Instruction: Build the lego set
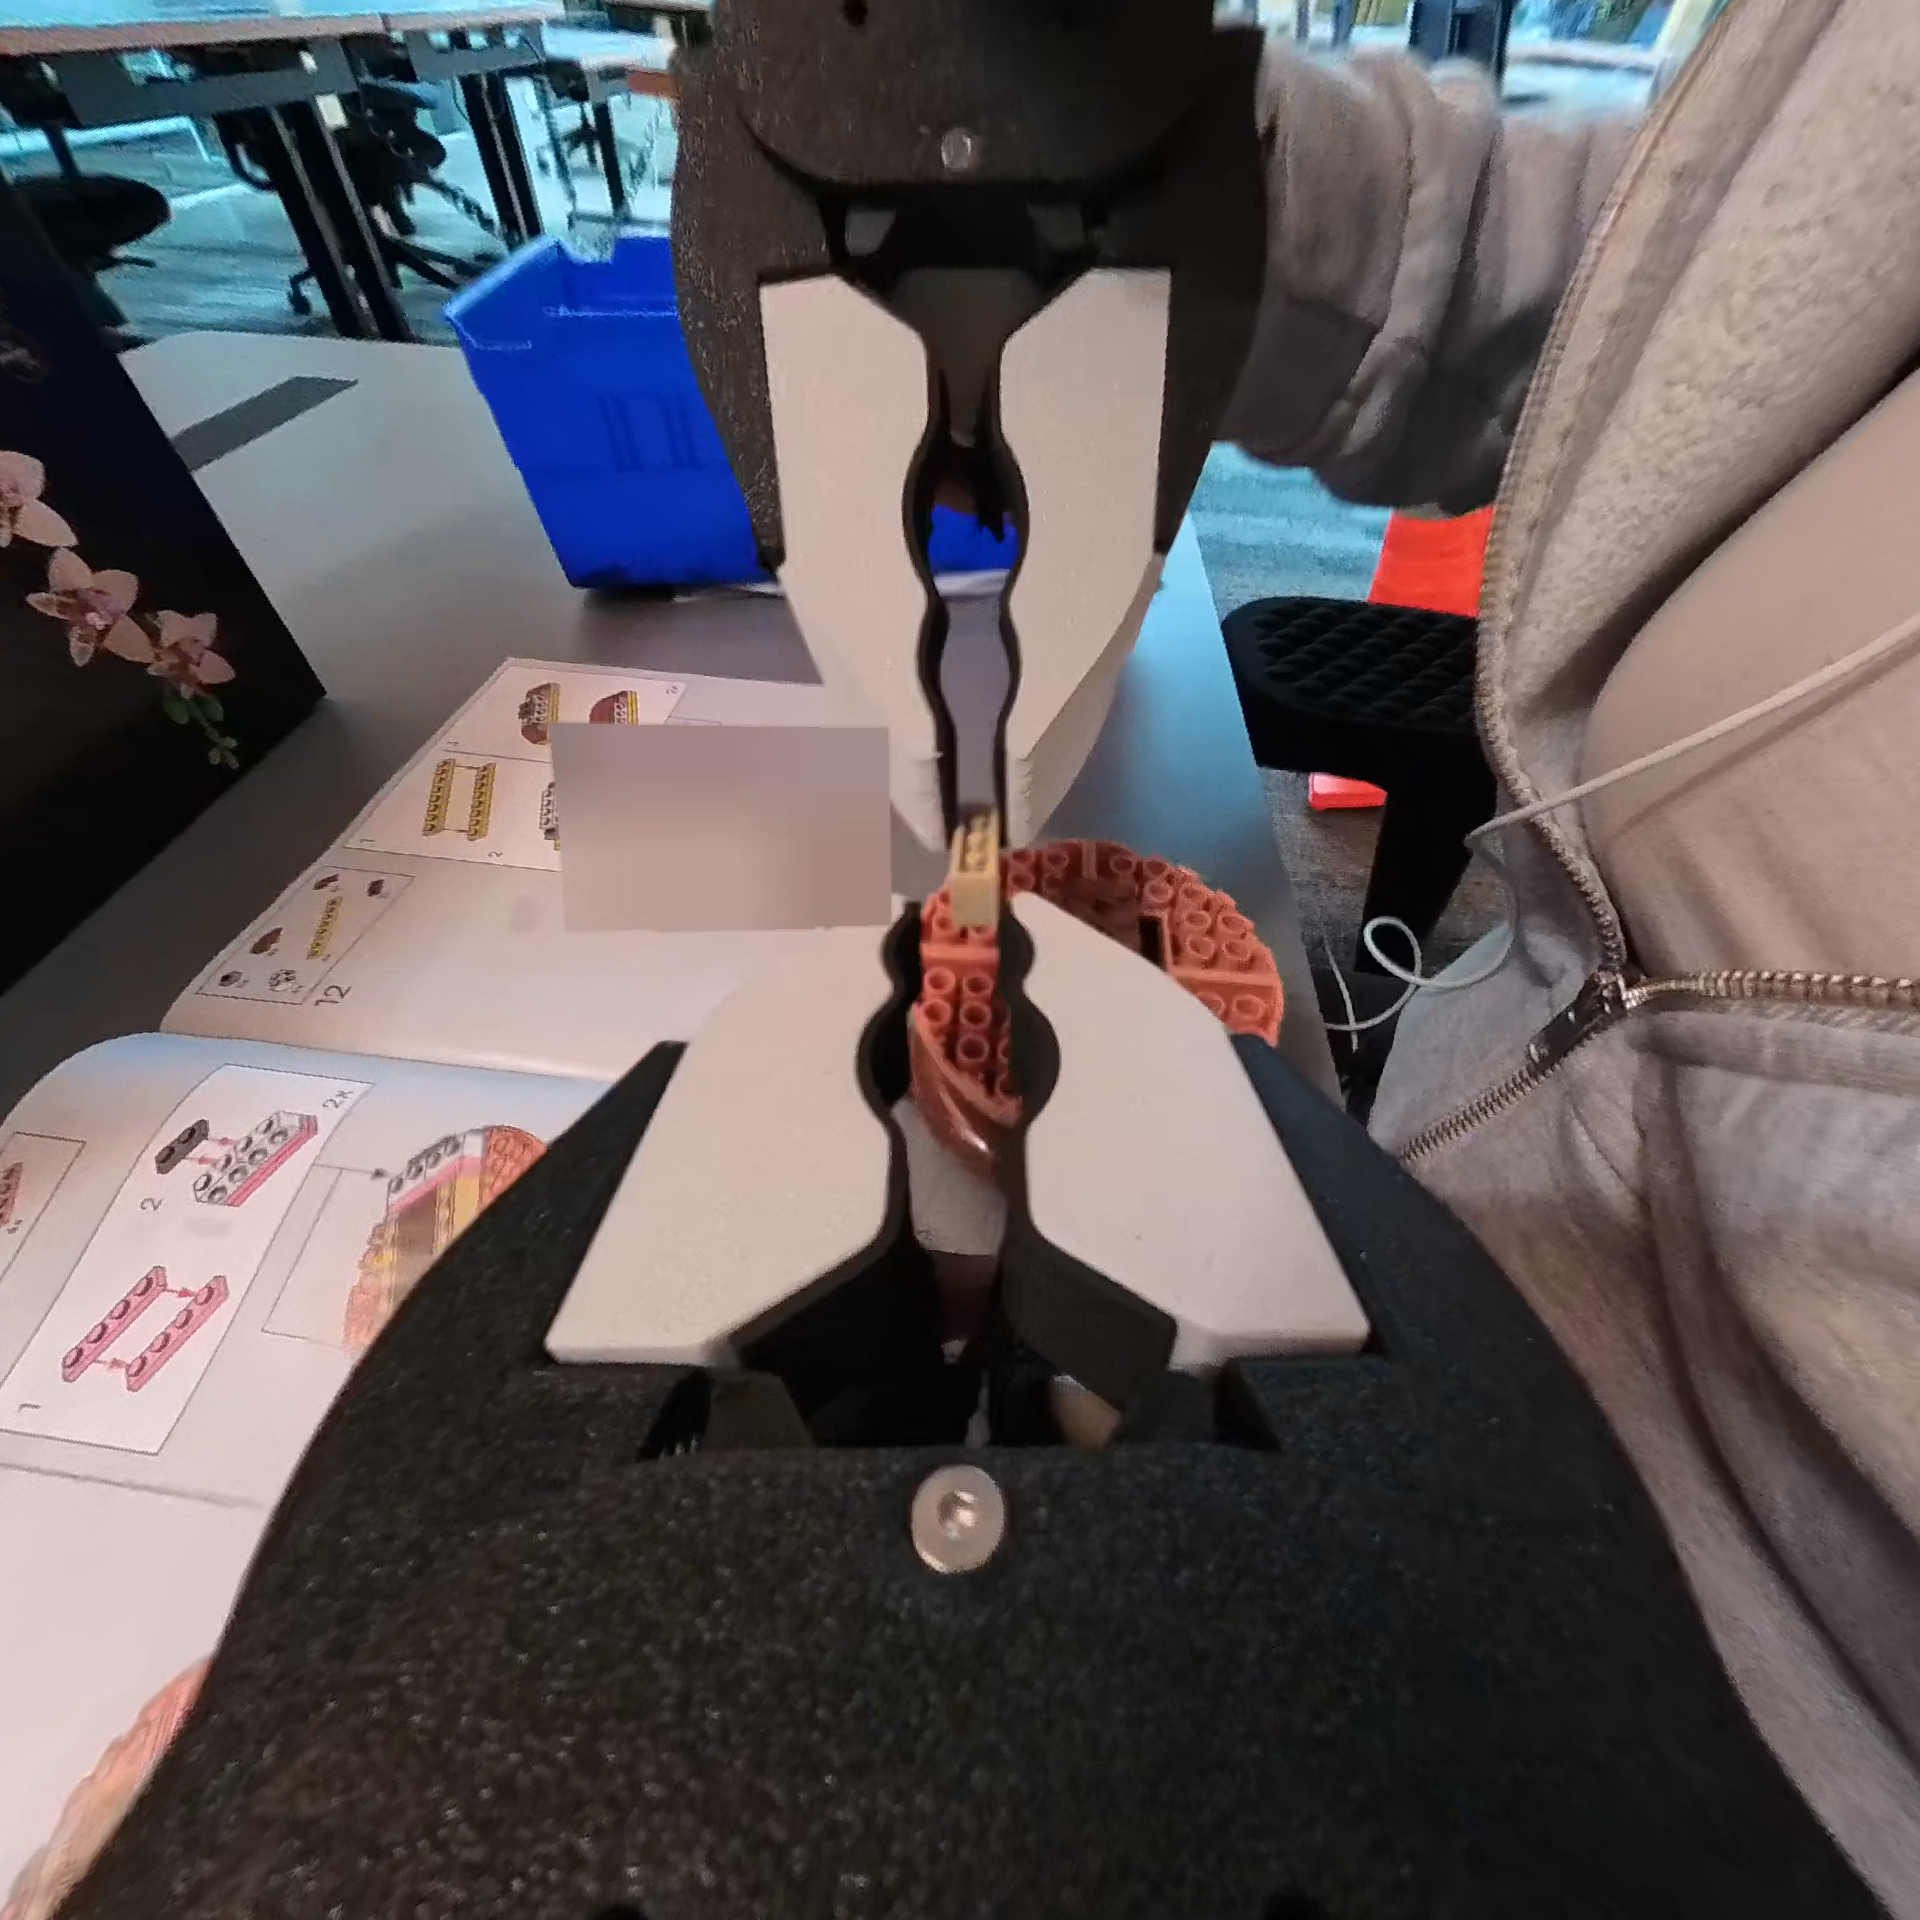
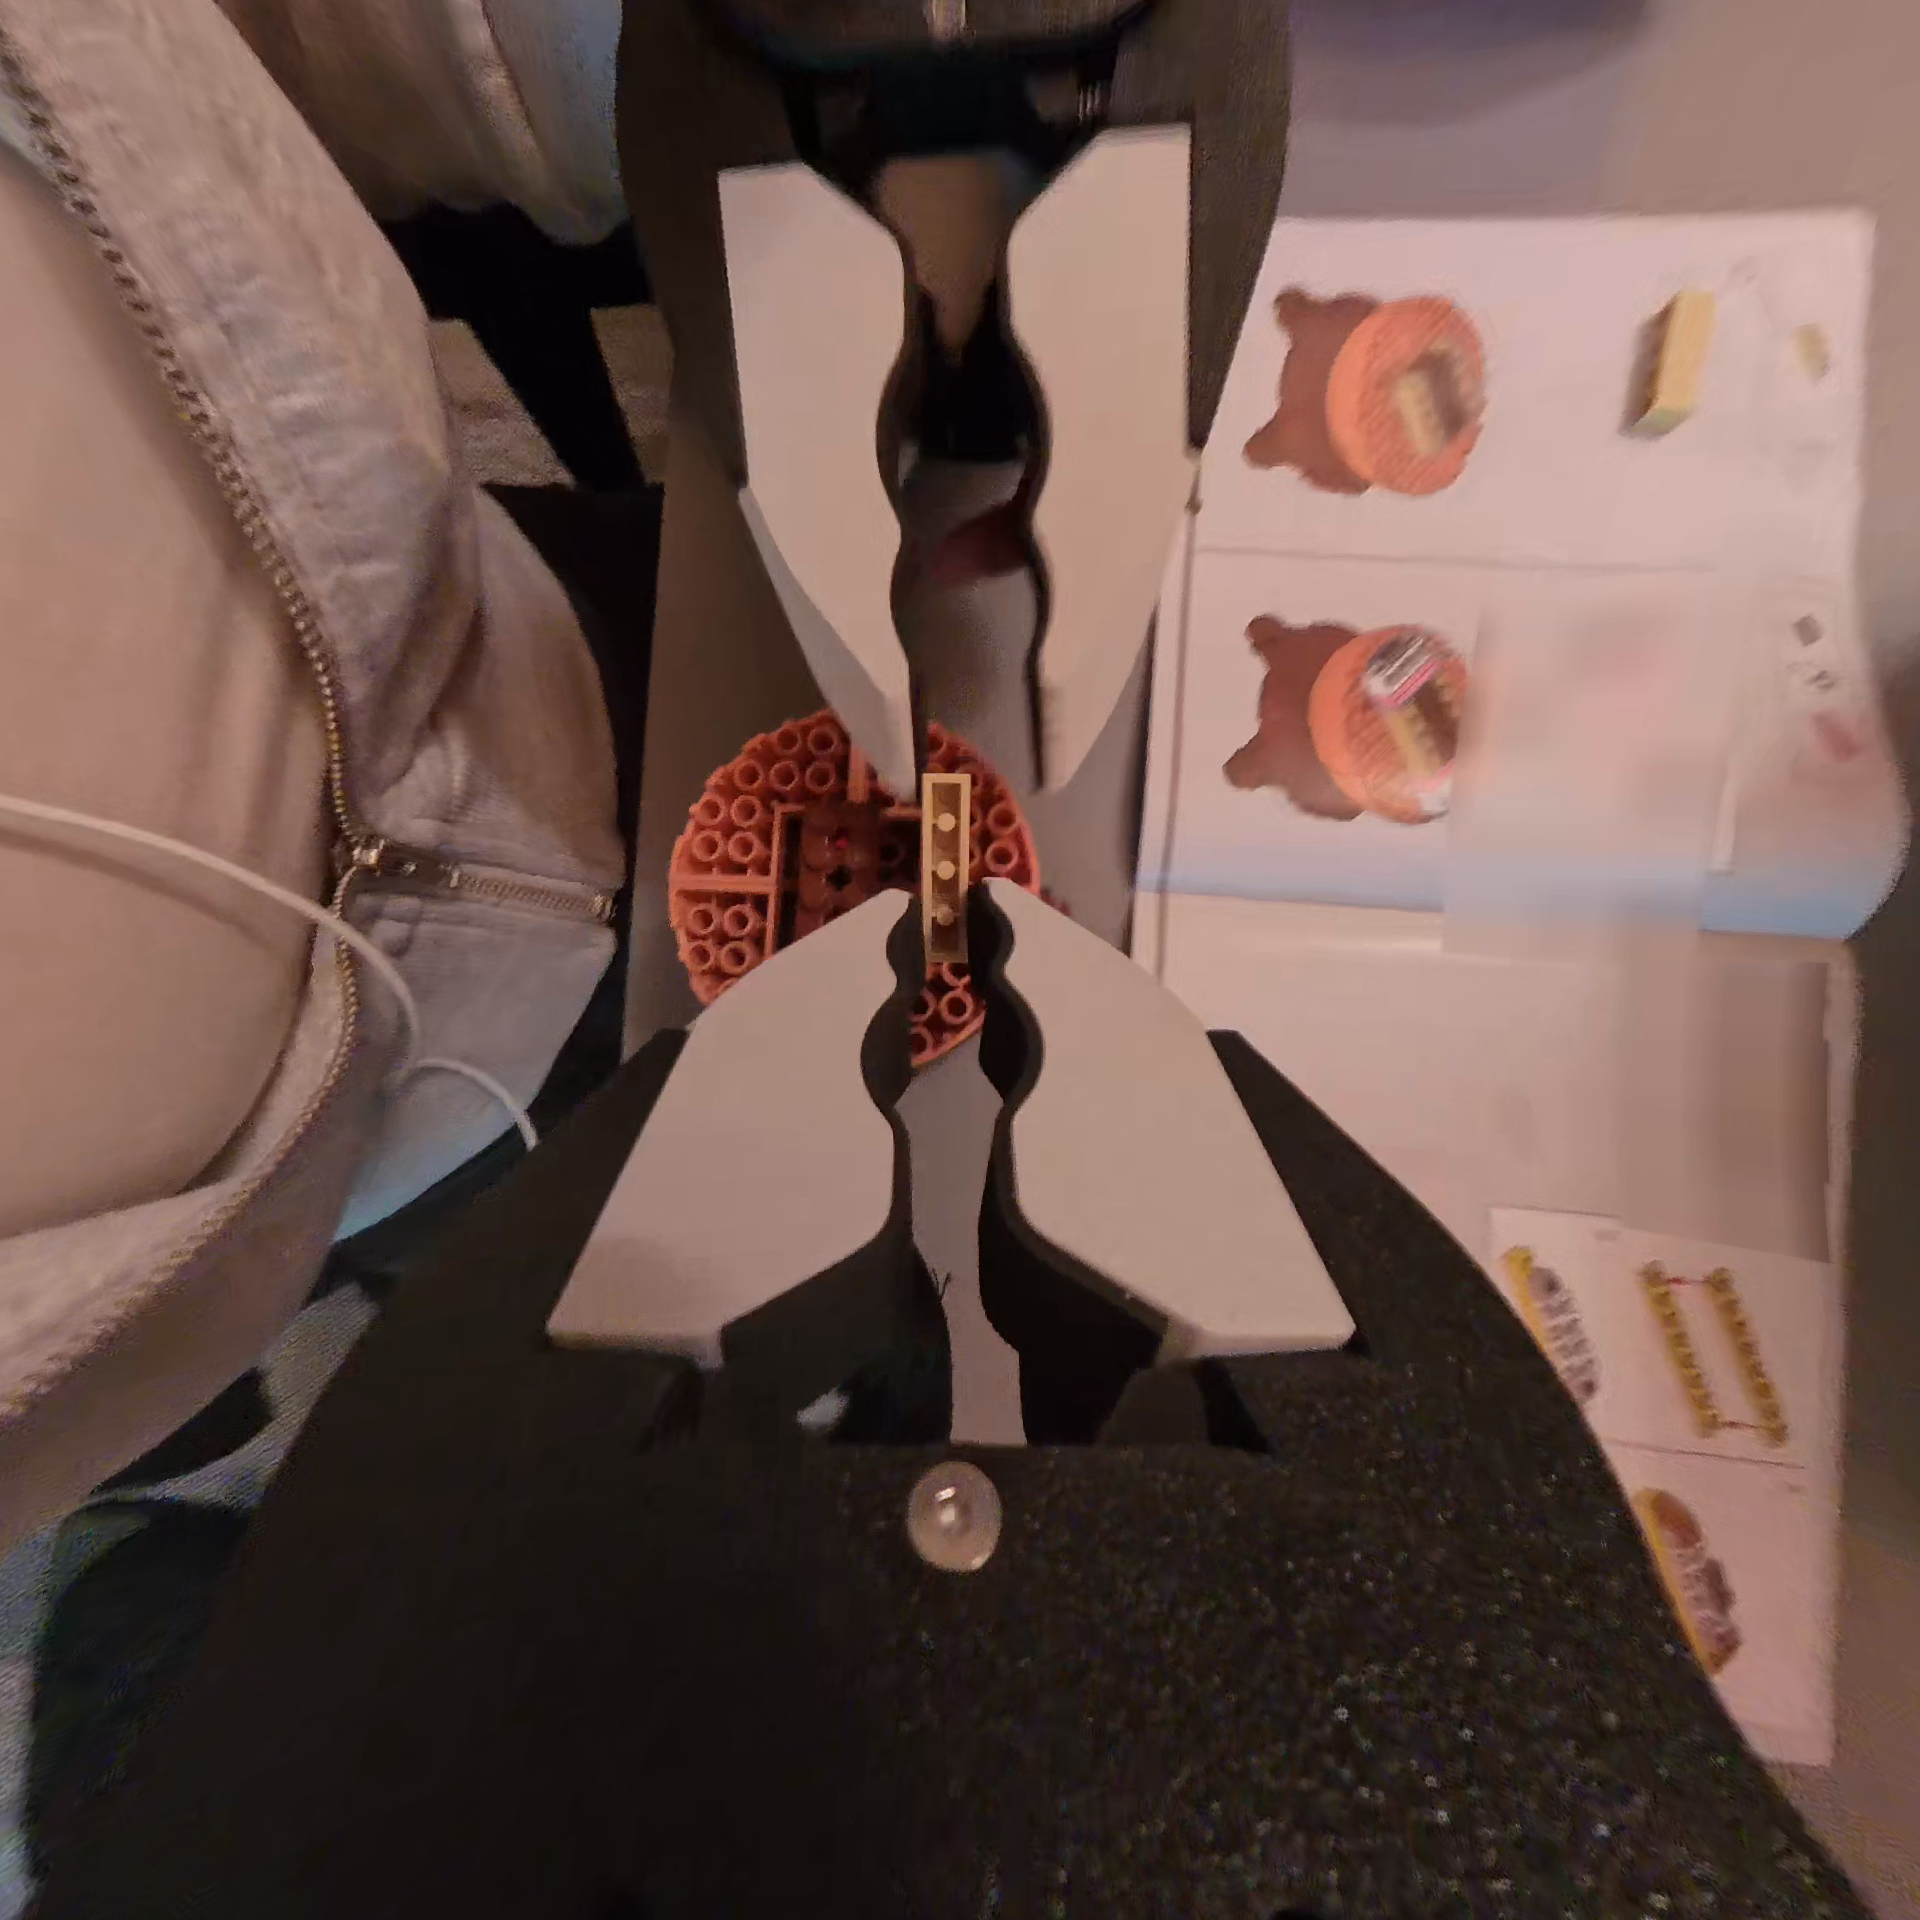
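A round salmon-coloured lego disc (image 1: 1174, 925) is clamped at its edge between the fingers of my left gripper (image 1: 956, 935). Its tubed face points toward the right wrist camera (image 2: 748, 862). My right gripper (image 2: 943, 909) is shut on a narrow tan plate (image 2: 943, 873) and holds it upright against the disc's tubed face, near a slot in the middle. In the left wrist view the right gripper (image 1: 971, 805) comes in from above with the tan plate (image 1: 977, 868) at its tips. In the right wrist view the left gripper (image 2: 971, 774) comes in from above.
An open instruction booklet (image 1: 312, 914) lies on the grey table (image 1: 395, 499), also in the right wrist view (image 2: 1558, 520). A blue bin (image 1: 603, 416) and a black box with orchid pictures (image 1: 125, 623) stand behind. A person in a grey hoodie (image 1: 1714, 935) is close on the right. My left and right fingertips are right by each other.
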### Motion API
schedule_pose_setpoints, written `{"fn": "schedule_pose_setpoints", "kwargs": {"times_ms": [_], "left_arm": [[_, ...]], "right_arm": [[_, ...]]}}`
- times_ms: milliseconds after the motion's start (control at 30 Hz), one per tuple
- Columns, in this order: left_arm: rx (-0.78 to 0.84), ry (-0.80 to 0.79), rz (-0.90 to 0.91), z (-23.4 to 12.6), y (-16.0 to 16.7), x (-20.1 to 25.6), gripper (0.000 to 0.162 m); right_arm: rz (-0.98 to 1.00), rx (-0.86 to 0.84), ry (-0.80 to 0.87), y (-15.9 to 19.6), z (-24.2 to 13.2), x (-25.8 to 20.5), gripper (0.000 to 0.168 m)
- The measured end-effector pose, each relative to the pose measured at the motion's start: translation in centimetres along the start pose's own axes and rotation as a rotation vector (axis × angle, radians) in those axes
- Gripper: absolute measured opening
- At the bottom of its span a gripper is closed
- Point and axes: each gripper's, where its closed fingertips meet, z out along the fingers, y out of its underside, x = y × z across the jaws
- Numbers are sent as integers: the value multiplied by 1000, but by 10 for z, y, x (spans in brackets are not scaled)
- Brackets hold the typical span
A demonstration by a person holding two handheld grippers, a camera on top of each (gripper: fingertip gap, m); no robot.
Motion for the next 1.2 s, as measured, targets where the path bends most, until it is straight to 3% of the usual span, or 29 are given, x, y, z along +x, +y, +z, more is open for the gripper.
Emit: {"fn": "schedule_pose_setpoints", "kwargs": {"times_ms": [67,267,433,1200], "left_arm": [[-54,-35,15,-5,11,-4,22],[-58,-29,14,-11,18,-5,8],[-51,-7,22,-6,14,-5,8],[-49,100,2,5,8,11,11]], "right_arm": [[41,-70,-40,13,3,-3,7],[133,-153,-173,15,11,-5,7],[154,-195,-253,14,13,-6,7],[152,-203,-264,11,12,-7,8]]}}
